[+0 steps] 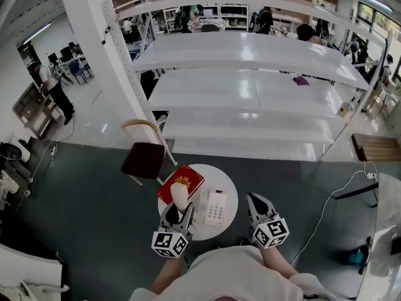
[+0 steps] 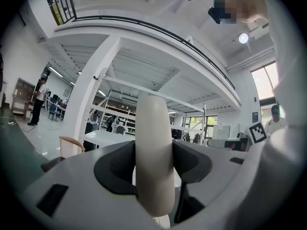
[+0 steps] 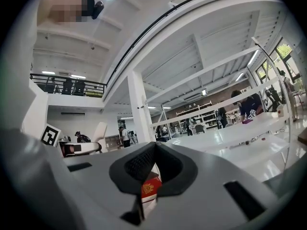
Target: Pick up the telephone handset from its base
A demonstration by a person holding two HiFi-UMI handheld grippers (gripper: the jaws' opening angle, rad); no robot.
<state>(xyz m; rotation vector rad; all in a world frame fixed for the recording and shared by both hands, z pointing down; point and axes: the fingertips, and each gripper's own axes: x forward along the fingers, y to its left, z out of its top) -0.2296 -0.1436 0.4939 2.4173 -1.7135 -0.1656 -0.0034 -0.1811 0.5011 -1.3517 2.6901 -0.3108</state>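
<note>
Nothing here can be read: the red box point(image 1: 180, 182) bears only a gold emblem, and the phone point(image 1: 215, 207) keys are too small.

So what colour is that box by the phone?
The box is red, gold emblem; head view.

I count two grippers, left gripper point(image 1: 178, 211) and right gripper point(image 1: 254, 198), one handset point(image 1: 180, 195), one telephone base point(image 1: 215, 207), one red book point(image 1: 182, 182), one round table point(image 1: 210, 171), one chair point(image 1: 144, 158).
</note>
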